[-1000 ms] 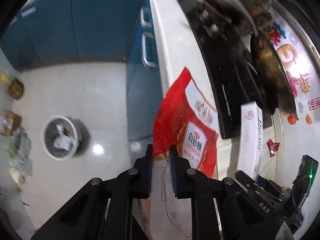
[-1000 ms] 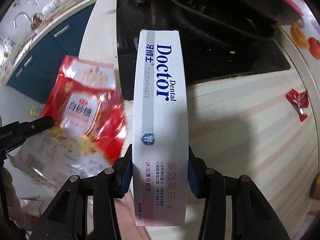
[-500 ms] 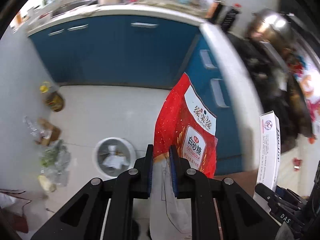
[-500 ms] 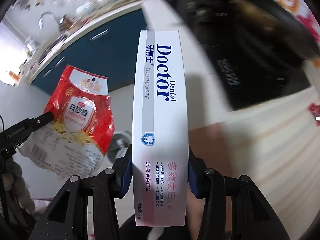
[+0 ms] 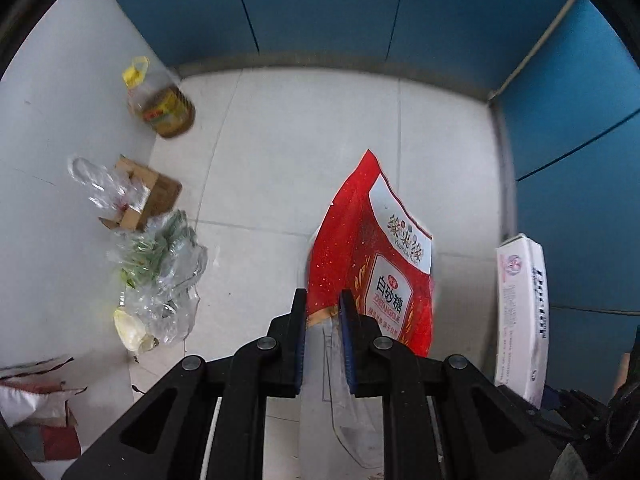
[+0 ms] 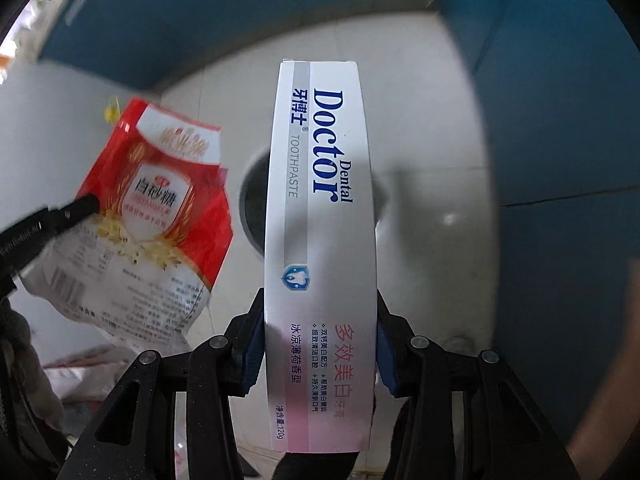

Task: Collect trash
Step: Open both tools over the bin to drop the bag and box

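Bin (image 6: 250, 196) lies on the floor directly behind the box (image 6: 320, 240), which the right gripper (image 6: 320, 344) clamps lengthwise toward it, while the left gripper (image 5: 323, 320) pinches the bag (image 5: 372, 264) just left of the bin, so the right hand looks nearer.

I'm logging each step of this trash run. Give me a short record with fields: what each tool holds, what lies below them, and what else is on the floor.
left tool: shut on red sugar bag, pinched at its edge, bag hanging down
right tool: shut on white toothpaste box, clamped across its width
below: round trash bin, mostly hidden behind the box
floor clutter: oil bottle, cardboard box, clear plastic bags, by the wall
surroundings: blue cabinets, tiled floor
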Motion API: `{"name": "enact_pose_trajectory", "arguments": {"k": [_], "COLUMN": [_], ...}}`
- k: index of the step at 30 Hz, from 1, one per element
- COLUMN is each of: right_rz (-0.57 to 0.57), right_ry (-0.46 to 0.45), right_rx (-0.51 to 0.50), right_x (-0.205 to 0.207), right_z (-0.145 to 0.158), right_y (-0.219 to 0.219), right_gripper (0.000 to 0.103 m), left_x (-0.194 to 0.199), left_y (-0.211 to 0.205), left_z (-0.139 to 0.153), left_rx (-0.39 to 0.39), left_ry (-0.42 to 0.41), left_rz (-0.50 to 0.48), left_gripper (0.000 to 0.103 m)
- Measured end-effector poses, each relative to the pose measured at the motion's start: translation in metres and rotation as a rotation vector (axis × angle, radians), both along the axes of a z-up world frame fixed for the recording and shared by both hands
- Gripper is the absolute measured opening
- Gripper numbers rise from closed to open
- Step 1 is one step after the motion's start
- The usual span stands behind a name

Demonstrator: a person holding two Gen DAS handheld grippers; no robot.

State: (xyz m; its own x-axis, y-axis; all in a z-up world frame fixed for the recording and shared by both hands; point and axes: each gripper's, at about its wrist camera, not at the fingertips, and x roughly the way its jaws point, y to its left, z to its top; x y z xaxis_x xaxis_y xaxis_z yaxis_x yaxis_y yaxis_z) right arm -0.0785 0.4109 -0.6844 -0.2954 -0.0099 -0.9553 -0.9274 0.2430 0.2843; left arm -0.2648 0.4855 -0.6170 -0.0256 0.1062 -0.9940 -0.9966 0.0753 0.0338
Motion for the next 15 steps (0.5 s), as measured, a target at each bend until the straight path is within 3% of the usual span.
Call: {"name": "enact_pose_trajectory", "arguments": {"k": [4,6,8,9,10,12,14,15], "right_rz": [0.061,0.08,0.088,0.089,0.085,0.078,0.079,0.083], "right_ry": [0.02,0.018,0.009,0.0,0.0,-0.017,-0.057,-0.084], "right_rx": [-0.087,-0.125,-0.151,-0.162,-0.173,-0.171,-0.159,-0.147], "right_x": [-0.03,-0.042,-0.045,-0.044,-0.042,-0.038,-0.043,-0.043], "right_z": [-0.085,-0.116,-0.136,-0.144,-0.149,-0.147,-0.138,-0.13], "right_y": [0.027,0.037,0.049,0.056,0.06,0.057,0.059,0.059], "right_gripper": [0.049,0.049,0.051,0.058,0.074,0.08,0.086,0.096], "left_x": [-0.019,-0.019,-0.02,-0.021,-0.022,-0.025,-0.022,-0.021], "left_y": [0.014,0.018,0.021,0.022,0.023,0.023,0.026,0.026], "left_z": [-0.079,-0.099,-0.115,-0.119,-0.121,-0.117,-0.107,-0.103], "left_rx": [-0.123,-0.149,-0.158,-0.151,-0.136,-0.103,-0.087,-0.084], "left_ry": [-0.038,-0.016,-0.008,-0.012,-0.016,-0.031,-0.037,-0.04], "left_rz": [0.021,0.006,0.0,0.004,0.009,0.01,0.001,-0.006], "left_gripper": [0.017,0.017,0.026,0.039,0.056,0.069,0.093,0.103]}}
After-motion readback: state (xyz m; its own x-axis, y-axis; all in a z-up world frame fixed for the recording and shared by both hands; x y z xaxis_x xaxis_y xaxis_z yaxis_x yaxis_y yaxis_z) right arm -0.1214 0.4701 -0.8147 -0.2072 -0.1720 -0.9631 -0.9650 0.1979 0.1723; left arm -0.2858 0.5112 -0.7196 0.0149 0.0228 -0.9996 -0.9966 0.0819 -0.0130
